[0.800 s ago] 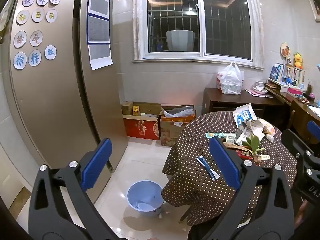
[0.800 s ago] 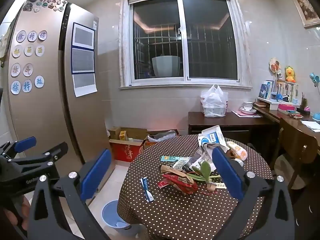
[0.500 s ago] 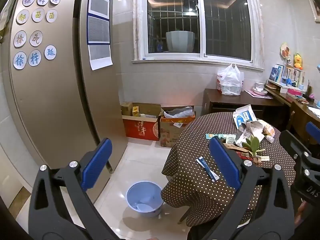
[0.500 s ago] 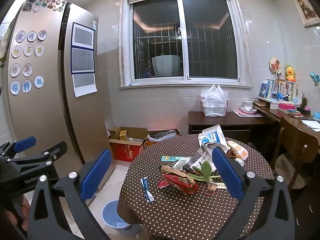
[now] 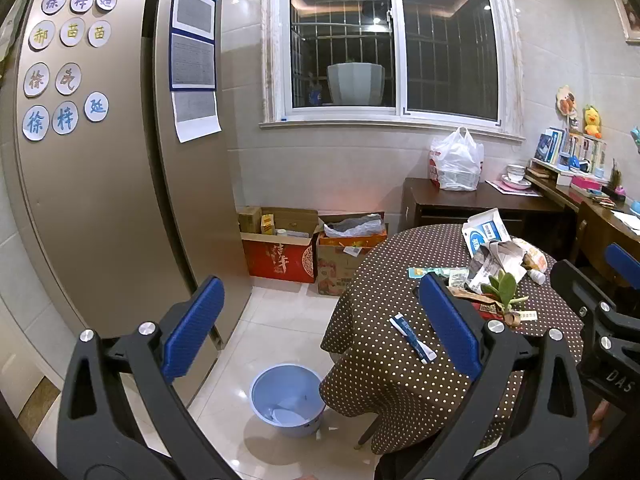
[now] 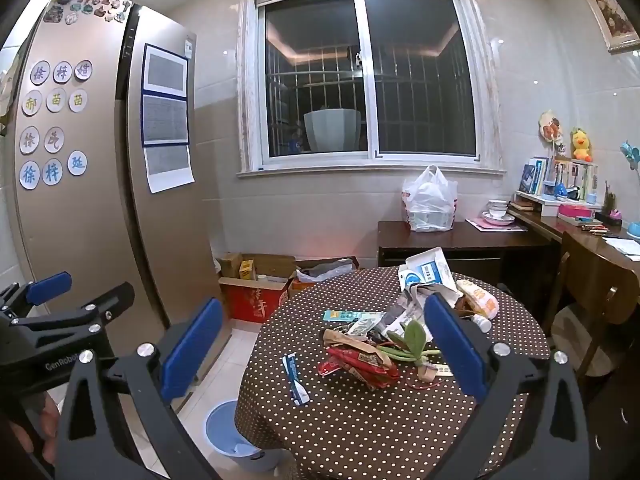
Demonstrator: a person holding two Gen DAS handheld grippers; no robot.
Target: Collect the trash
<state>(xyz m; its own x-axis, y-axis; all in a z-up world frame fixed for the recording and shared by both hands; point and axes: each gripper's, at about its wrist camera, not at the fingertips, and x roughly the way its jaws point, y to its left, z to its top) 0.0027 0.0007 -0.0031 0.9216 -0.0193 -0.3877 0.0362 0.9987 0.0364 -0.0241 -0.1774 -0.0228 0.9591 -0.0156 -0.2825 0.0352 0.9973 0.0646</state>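
A round table (image 6: 360,420) with a brown dotted cloth carries a heap of trash: a red wrapper (image 6: 360,362), crumpled paper (image 6: 404,312), a blue-white box (image 6: 426,272) and a small plant (image 6: 414,340). A blue-white strip wrapper (image 6: 294,376) lies apart at the left; it also shows in the left wrist view (image 5: 412,336). A blue bin (image 5: 286,398) stands on the floor left of the table. My left gripper (image 5: 320,332) is open and empty above the floor. My right gripper (image 6: 320,344) is open and empty in front of the heap.
A tall fridge (image 5: 100,180) fills the left. Cardboard boxes (image 5: 280,244) stand against the back wall under the window. A dark sideboard (image 6: 456,240) with a white plastic bag (image 6: 430,200) and a cluttered desk (image 6: 592,236) with a chair (image 6: 592,300) lie at the right.
Both views have shifted only slightly. Both grippers stay open and empty.
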